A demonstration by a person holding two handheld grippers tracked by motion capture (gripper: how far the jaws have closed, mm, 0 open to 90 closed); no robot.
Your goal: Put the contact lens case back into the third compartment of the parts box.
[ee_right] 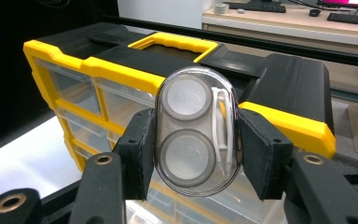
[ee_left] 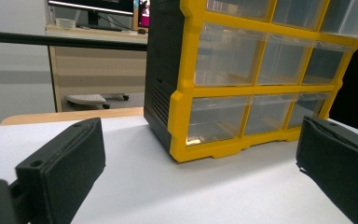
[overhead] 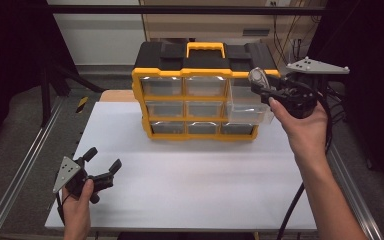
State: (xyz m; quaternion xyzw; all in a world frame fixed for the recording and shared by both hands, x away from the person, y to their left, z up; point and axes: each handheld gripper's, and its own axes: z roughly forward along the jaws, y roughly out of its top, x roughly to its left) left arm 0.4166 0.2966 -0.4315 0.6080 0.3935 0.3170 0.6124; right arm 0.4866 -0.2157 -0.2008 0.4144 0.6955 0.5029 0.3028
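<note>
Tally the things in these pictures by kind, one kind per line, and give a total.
Yellow-and-black drawer cabinet: 1
Clear contact lens case, clamped in the right tongs: 1
Hand-held tongs, left open above the white table: 2
White table: 1
Total: 5

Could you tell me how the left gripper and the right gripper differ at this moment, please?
The left gripper is open and holds nothing; the right gripper is shut on a clear oval case. The left gripper sits low by the white table's near-left corner, while the right gripper is raised beside the top right of the drawer cabinet, above a drawer that is pulled out. Both have black jaws and are each held in one hand.
</note>
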